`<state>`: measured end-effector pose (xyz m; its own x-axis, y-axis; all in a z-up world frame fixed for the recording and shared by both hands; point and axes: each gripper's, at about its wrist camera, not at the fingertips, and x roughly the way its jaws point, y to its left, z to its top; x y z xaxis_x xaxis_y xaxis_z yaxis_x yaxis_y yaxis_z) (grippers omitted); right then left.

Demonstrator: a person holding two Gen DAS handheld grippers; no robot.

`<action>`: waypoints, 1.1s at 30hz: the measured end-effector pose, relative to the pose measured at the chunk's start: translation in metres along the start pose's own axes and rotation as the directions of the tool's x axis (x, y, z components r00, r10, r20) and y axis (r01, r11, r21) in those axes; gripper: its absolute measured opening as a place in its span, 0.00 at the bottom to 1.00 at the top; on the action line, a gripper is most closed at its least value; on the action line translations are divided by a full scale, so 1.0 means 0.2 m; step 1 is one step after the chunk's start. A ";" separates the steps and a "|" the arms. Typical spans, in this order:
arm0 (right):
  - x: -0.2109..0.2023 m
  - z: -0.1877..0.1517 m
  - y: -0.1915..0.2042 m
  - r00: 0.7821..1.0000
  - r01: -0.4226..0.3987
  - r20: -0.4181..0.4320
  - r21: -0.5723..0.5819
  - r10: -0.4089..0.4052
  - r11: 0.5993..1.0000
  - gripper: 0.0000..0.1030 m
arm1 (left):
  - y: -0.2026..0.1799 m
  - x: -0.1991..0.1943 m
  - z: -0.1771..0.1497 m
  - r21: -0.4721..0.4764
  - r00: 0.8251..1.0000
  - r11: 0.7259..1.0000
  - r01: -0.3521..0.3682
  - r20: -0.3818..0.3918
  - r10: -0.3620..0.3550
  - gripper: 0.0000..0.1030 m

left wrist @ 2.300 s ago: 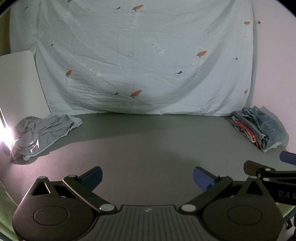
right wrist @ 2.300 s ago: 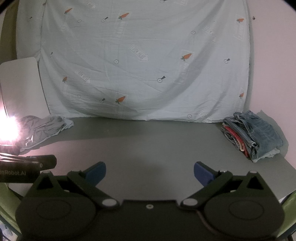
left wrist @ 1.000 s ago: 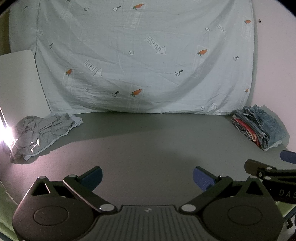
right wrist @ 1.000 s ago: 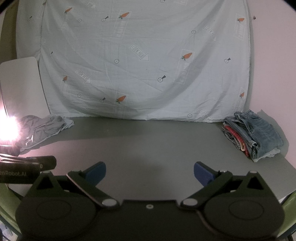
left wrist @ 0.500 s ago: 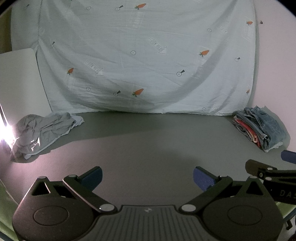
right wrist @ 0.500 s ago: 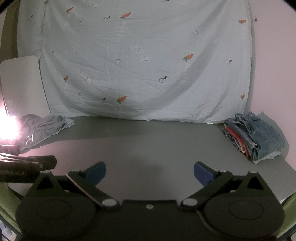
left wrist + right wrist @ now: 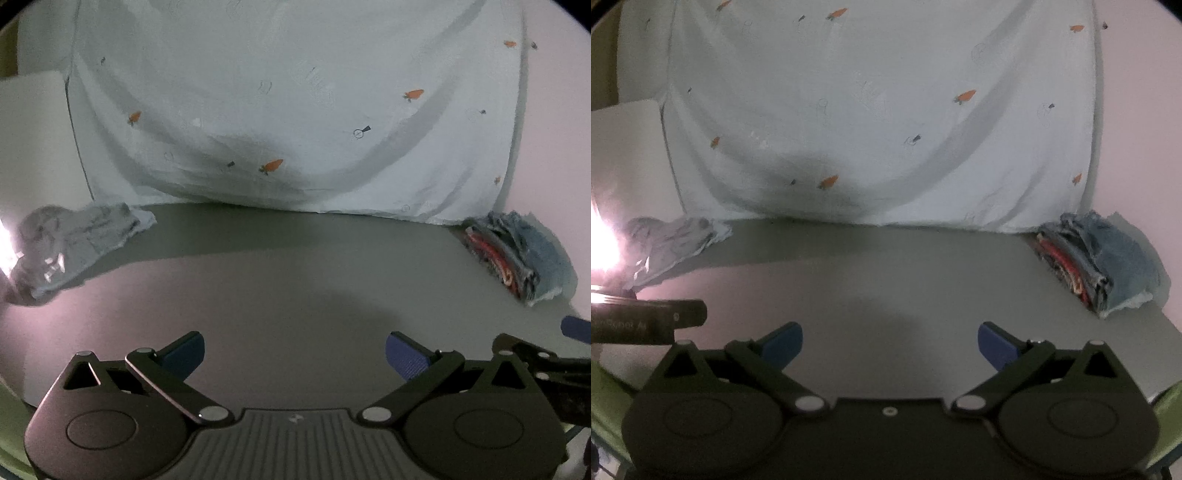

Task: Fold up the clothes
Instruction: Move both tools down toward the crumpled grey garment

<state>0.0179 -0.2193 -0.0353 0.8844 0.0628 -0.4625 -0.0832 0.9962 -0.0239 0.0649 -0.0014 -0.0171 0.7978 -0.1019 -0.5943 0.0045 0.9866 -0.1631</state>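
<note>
Both hand-held grippers, left [image 7: 295,352] & right [image 7: 890,345], spread w/ nothing between; grey heap [image 7: 79,242] prob. unfolded.

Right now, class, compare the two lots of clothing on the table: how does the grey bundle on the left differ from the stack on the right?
The grey bundle lies crumpled and spread out; the denim-topped stack is folded in neat layers. The bundle looks pale grey throughout; the stack shows blue denim over red layers. The bundle sits at the table's far left, the stack at its far right. Both lie by the carrot-print sheet, untouched by either gripper.
</note>
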 end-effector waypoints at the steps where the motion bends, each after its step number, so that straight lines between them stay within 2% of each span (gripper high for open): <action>1: 0.03 0.02 -0.03 1.000 -0.001 0.018 0.008 0.000 1.000 1.00 | 0.00 0.03 0.01 -0.011 1.000 1.000 0.008 -0.006 -0.008 1.00; 5: 0.24 0.09 -0.16 0.997 -0.063 0.048 0.085 0.059 0.994 1.00 | 0.01 0.15 0.06 -0.061 0.999 0.998 0.034 -0.038 -0.036 1.00; 7: 0.41 0.14 -0.21 0.994 -0.109 0.029 0.139 0.106 0.984 1.00 | 0.03 0.23 0.11 -0.096 0.997 0.995 0.038 -0.069 -0.045 1.00; 9: 0.58 0.20 -0.22 0.992 -0.123 -0.018 0.154 0.127 0.980 1.00 | 0.05 0.32 0.15 -0.132 0.993 0.990 0.042 -0.101 -0.055 1.00; 12: 0.82 0.28 -0.19 0.980 -0.168 -0.093 0.102 0.177 0.981 1.00 | 0.08 0.44 0.21 -0.193 0.986 0.980 0.047 -0.149 -0.076 1.00; 13: 0.90 0.30 -0.15 0.976 -0.179 -0.113 0.051 0.184 0.983 1.00 | 0.09 0.47 0.22 -0.221 0.982 0.974 0.049 -0.166 -0.087 1.00; 14: 0.96 0.30 -0.12 0.975 -0.181 -0.132 0.002 0.179 0.984 1.00 | 0.07 0.59 0.23 -0.286 0.972 0.957 0.048 -0.208 -0.111 1.00; 16: 1.08 0.31 -0.04 0.973 -0.175 -0.167 -0.086 0.159 0.981 0.99 | 0.10 0.69 0.24 -0.360 0.959 0.932 0.034 -0.250 -0.132 1.00; 18: 1.18 0.33 0.02 0.969 -0.188 -0.185 -0.136 0.162 0.973 0.99 | 0.16 0.73 0.24 -0.395 0.955 0.918 0.011 -0.268 -0.127 1.00; 21: 1.33 0.35 0.12 0.947 -0.251 -0.241 -0.148 0.211 0.957 0.94 | 0.26 0.77 0.23 -0.421 0.947 0.906 -0.037 -0.305 -0.103 1.00; 25: 1.50 0.38 0.35 0.925 -0.314 -0.285 -0.200 0.251 0.928 0.83 | 0.52 0.81 0.20 -0.493 0.939 0.866 -0.082 -0.329 -0.098 0.99; 28: 1.61 0.44 0.59 0.922 -0.334 -0.290 -0.256 0.258 0.907 0.79 | 0.80 0.85 0.23 -0.495 0.951 0.863 -0.102 -0.303 -0.062 0.97; 31: 1.73 0.51 0.85 0.920 -0.345 -0.288 -0.279 0.265 0.896 0.78 | 1.09 0.89 0.27 -0.493 0.961 0.861 -0.121 -0.275 -0.023 0.94; 33: 1.80 0.56 1.05 0.924 -0.335 -0.287 -0.298 0.251 0.894 0.78 | 1.31 0.93 0.39 -0.454 0.963 0.878 -0.153 -0.266 0.030 0.90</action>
<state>0.3693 0.0181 -0.1081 0.6649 0.2907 -0.6880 -0.5073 0.8519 -0.1302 0.2620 0.2476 -0.1099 0.6081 -0.1028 -0.7872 -0.3914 0.8239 -0.4099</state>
